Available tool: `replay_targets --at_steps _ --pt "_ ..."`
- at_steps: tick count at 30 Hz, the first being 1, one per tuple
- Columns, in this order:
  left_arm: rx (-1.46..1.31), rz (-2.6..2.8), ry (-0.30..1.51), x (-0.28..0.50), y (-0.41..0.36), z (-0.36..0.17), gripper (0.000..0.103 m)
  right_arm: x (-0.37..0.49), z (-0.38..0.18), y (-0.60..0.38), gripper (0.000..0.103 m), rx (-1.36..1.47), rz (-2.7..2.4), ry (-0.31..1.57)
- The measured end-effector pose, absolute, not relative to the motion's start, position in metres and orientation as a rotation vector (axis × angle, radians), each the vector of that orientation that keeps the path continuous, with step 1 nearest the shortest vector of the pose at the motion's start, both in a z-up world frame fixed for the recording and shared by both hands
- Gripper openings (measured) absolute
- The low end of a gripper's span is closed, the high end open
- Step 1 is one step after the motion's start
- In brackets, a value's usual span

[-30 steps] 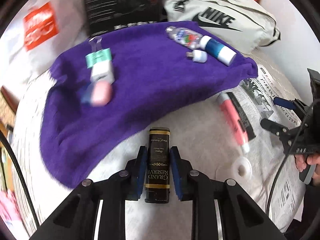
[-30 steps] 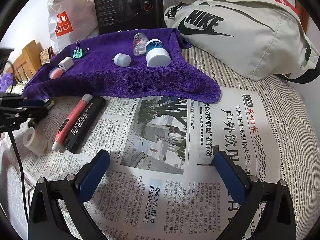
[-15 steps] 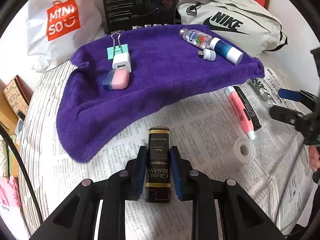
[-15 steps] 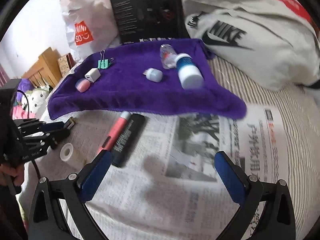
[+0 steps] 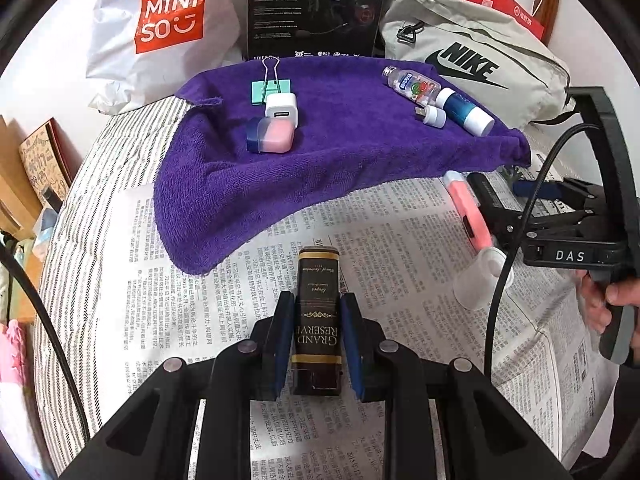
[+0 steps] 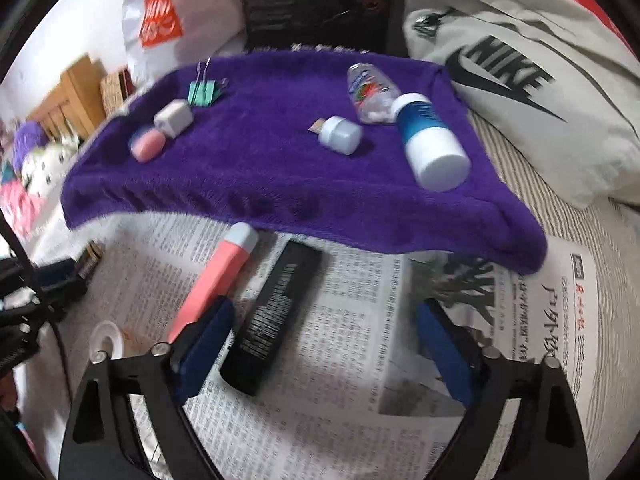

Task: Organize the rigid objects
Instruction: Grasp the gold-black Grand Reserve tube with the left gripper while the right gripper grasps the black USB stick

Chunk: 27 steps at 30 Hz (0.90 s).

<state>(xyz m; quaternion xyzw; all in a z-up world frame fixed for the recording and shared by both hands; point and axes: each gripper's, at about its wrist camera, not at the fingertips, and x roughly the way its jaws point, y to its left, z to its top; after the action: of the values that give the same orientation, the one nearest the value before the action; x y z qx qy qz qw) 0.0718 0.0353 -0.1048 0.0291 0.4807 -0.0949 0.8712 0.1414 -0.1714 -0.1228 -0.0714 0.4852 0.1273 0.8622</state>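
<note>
left tool [image 5: 316, 332]: it is clenching the dark "Grand Reserve" box [image 5: 318, 312] between its blue pads, the box's long axis running straight out along the fingers and hanging over the newspaper [image 5: 224, 292] near the front edge of the purple towel [image 5: 340, 152].

pink pen [image 6: 216, 280]: it is lying on the newspaper just in front of the towel's front edge, long axis running away and slightly rightward from the right tool; its near end is sitting just outside and behind that tool's left pad [image 6: 204, 344].

black tube box [image 6: 276, 312]: it is lying beside the pink pen and roughly parallel to it, the two close together or touching; its near end is sitting between the right tool's pads, hard by the left one, while its far end is pointing toward the towel.

right tool [image 6: 324, 352]: its jaws have just been closing but are standing wide and released, neither pad pressing on anything. The black tube box is lying lengthwise in the gap, so a squeeze would be taking it across its narrow width.

nearer hand: the right one is sitting over the pen and tube box; the left is busy with its own box, so I judge the next pick to be the right's.

towel contents: the binder clip [image 6: 204, 92], charger [image 6: 174, 118], small bottles [image 6: 432, 144] are already resting there, presumably the gathering place.
</note>
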Motion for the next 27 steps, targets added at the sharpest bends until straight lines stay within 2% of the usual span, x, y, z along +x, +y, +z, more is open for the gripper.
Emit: replay_targets --at_steps 1,4,8,16,18,27 --pt "0.064 -0.196 1.003 0.071 0.035 -0.105 0.023 0.140 -0.121 -0.169 0.088 -0.163 0.265 0.996" --pt "0.077 -0.188 0.997 0.070 0.033 -0.105 0.023 0.136 -0.119 -0.168 0.077 -0.181 0.291 0.984" --pt "0.068 -0.173 0.993 0.071 0.033 -0.105 0.023 0.136 -0.116 -0.187 0.051 -0.131 0.284 1.001" --pt "0.077 -0.157 1.002 0.078 0.029 -0.106 0.024 0.147 -0.118 -0.179 0.048 -0.157 0.288 0.994" --pt "0.091 -0.153 1.002 0.077 0.027 -0.106 0.023 0.144 -0.117 -0.177 0.038 -0.175 0.314 1.000" --pt "0.075 -0.176 0.997 0.084 0.030 -0.105 0.022 0.141 -0.115 -0.174 0.023 -0.193 0.359 1.007"
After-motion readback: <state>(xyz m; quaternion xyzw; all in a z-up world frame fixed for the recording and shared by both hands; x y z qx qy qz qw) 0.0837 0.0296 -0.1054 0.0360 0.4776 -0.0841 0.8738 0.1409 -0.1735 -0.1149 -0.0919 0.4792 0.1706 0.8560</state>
